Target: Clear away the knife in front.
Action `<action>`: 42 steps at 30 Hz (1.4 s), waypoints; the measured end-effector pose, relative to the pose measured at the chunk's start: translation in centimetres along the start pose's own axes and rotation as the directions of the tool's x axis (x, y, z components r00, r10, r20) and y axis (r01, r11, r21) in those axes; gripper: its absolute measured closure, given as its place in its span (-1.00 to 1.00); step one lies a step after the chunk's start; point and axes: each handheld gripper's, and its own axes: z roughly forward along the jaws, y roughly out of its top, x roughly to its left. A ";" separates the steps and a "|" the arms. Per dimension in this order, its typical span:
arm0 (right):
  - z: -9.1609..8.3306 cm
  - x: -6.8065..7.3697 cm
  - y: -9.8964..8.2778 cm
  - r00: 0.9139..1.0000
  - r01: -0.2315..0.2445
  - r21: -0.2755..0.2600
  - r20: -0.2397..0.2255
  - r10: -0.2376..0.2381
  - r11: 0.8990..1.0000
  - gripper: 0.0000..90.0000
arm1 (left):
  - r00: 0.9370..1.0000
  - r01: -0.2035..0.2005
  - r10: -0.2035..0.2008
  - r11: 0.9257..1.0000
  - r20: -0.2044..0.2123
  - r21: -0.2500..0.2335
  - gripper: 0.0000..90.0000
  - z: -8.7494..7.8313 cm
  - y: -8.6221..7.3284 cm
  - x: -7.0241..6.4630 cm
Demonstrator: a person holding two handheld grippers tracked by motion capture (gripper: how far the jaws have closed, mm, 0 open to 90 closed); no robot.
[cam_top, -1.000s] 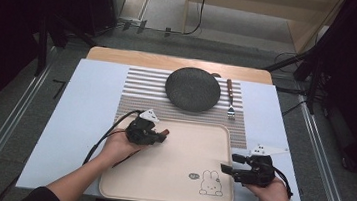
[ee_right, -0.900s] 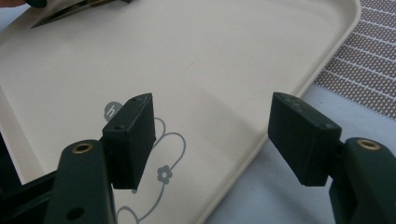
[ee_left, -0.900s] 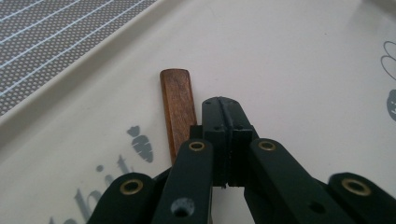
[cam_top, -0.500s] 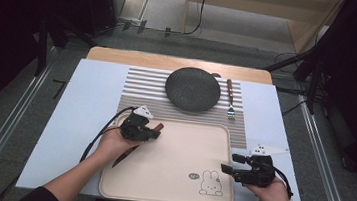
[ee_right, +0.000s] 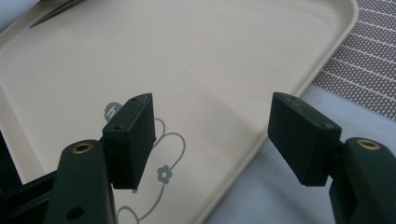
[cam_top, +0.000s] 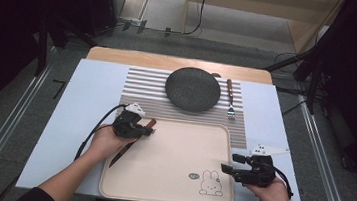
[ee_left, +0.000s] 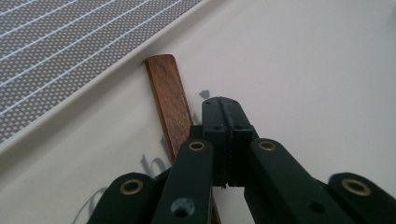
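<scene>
1. Compared with a second ago: left hand-held gripper (cam_top: 145, 131) shifted left across the top-left corner of the tray (cam_top: 175, 155), now right at the tray's left rim. More of the knife (cam_top: 121, 155) visible below it than before, blade poking out toward the near-left. Right hand-held gripper (cam_top: 231, 163) parked in the same spot, no change. Plate (cam_top: 193, 88) and fork (cam_top: 230, 98) unmoved too.
2. Gripper states: left jaws pressed flat together, with the knife's wooden handle running just beside and under them. Can't tell whether the handle is actually pinched or only touched. Right jaws wide apart, nothing between them, hovering at the tray's near-right corner by the bunny print (cam_top: 210, 183).
3. Where the knife is: lying slanted at the tray's left edge, handle end up near the striped mat (cam_top: 142, 91), blade end toward the person.
4. View differences: from up high, whole layout plus both forearms, the plate and the fork on the mat at the far side of the desk (cam_top: 86, 101). From the left gripper view, close-up of the brown handle's rounded end against the tray rim, blade hidden. From the right gripper view, just a sliver of the blade tip in the far corner, plus part of the printed drawing.
5. Head count: two hand-held grippers, one tray, one knife, one fork, one plate, one mat.
</scene>
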 end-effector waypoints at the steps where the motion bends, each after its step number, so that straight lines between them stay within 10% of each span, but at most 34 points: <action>1: 0.0 0.0 0.0 1.000 0.001 -0.001 0.000 -0.001 1.000 -0.31 | 1.000 -0.001 0.001 1.000 -0.003 0.001 0.98 -0.1 -0.1 0.1; 42: 0.0 0.0 0.1 1.000 -0.001 -0.002 -0.001 0.001 1.000 -0.31 | 0.993 0.116 -0.116 0.993 0.005 -0.013 0.76 -4.0 -2.9 3.7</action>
